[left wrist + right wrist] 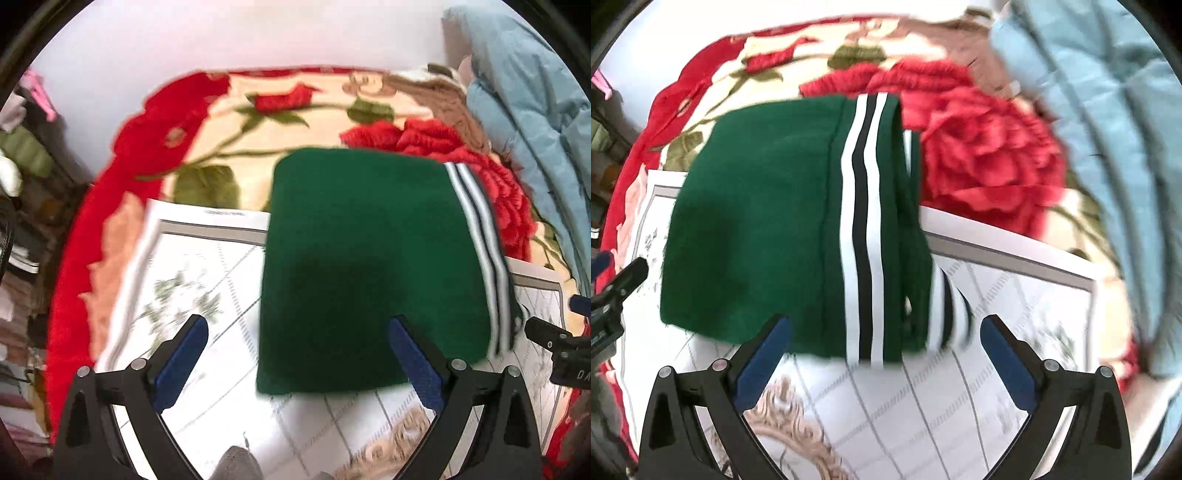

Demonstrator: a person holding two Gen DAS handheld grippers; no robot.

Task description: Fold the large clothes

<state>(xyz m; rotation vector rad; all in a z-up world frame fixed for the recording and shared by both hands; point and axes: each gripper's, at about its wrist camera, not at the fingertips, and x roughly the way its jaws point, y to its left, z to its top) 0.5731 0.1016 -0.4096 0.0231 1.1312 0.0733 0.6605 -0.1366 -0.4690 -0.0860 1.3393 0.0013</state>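
Green garment (369,266) folded, blurred; left gripper (297,325) and right gripper (886,325) fingers spread, empty.

Green garment (753,229) w/ white & black side stripes, folded into a compact rectangle, lies flat, partly on white patterned cloth (960,398), far edge over red rose blanket (982,155).

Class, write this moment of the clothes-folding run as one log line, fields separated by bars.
step: fold done | green garment: folded, on white cloth | left gripper: open, empty | right gripper: open, empty
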